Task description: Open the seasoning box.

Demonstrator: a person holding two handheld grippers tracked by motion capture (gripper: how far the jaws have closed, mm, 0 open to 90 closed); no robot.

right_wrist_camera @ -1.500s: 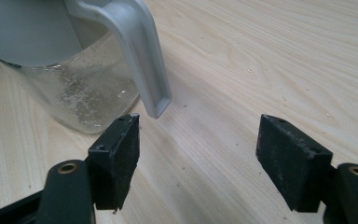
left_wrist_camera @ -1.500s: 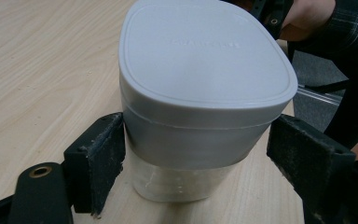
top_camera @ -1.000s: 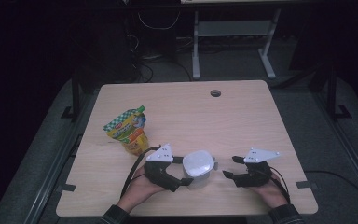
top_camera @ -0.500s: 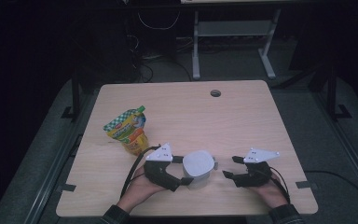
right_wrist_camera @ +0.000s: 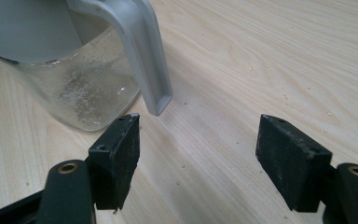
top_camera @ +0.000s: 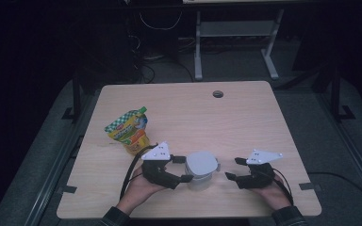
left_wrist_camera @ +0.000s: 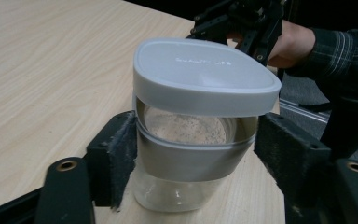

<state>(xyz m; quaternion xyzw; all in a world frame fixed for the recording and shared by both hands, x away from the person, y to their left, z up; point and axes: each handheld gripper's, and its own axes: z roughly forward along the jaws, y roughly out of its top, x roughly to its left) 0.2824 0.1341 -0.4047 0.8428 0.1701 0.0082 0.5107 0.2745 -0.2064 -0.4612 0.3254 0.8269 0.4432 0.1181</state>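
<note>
A clear plastic jug [top_camera: 201, 165] with a grey lid and handle stands near the table's front edge. In the left gripper view the jug [left_wrist_camera: 191, 140] holds a little pale residue. My left gripper [top_camera: 186, 168] [left_wrist_camera: 193, 154] reaches it from the left. Its jaws have just been closing, and both pads now lie against the jug's grey band. My right gripper [top_camera: 232, 168] [right_wrist_camera: 198, 154] rests to the right of the jug, open with bare table between its pads. The jug's handle [right_wrist_camera: 144, 51] hangs just ahead of its left pad.
A yellow and green drink pouch [top_camera: 129, 129] lies to the left, behind the left gripper. The wooden table [top_camera: 245, 122] has a cable hole [top_camera: 218, 93] near its back edge. The person's right hand [left_wrist_camera: 293, 42] shows beyond the jug.
The left gripper's jaws have drawn in around the jug. The jug, the pouch and the right gripper have stayed where they were.
</note>
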